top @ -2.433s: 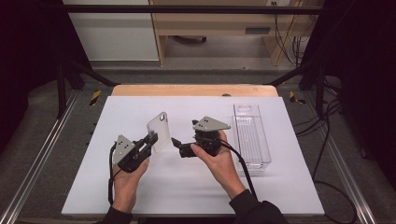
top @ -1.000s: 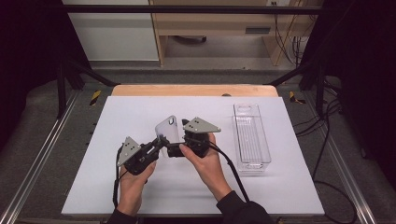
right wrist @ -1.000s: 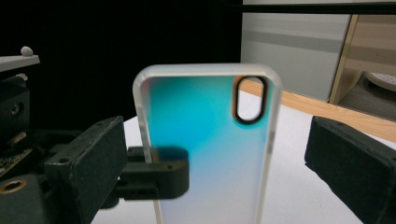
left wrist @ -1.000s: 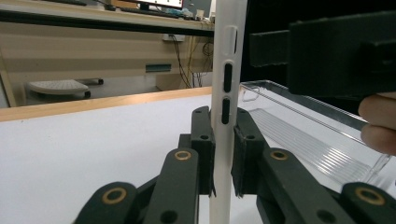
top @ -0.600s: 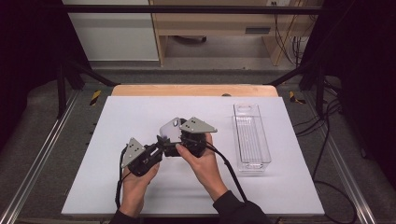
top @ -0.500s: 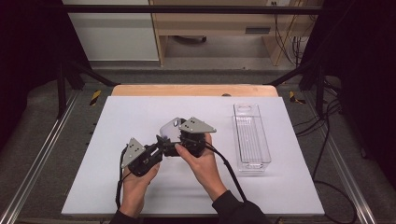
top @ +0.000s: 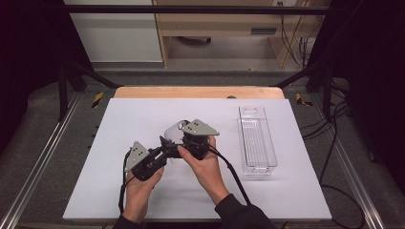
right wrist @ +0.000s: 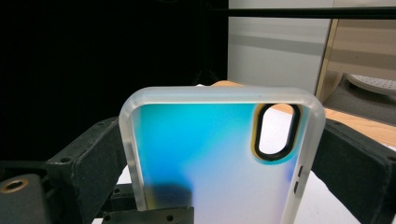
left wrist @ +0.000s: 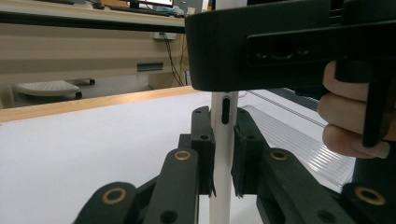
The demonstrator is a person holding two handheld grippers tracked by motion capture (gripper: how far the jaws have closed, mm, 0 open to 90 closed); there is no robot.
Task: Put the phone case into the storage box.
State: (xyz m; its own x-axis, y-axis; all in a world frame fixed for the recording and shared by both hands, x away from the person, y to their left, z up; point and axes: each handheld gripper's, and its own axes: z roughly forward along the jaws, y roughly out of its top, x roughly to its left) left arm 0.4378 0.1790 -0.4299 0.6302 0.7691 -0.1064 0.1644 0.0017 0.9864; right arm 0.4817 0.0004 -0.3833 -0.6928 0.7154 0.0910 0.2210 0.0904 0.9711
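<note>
Frosted plastic phone case (right wrist: 219,158) stands upright above the desk (top: 143,119) middle, its thin edge pinched by the left hand-held gripper (left wrist: 223,154), its sides flanked by the right hand-held gripper (right wrist: 224,154); whether that one clamps is unclear. A clear tray (top: 257,138) lies well apart.

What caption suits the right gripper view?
Translucent white phone case with a blue sheen and oval camera cutout, standing between two black jaws.
</note>
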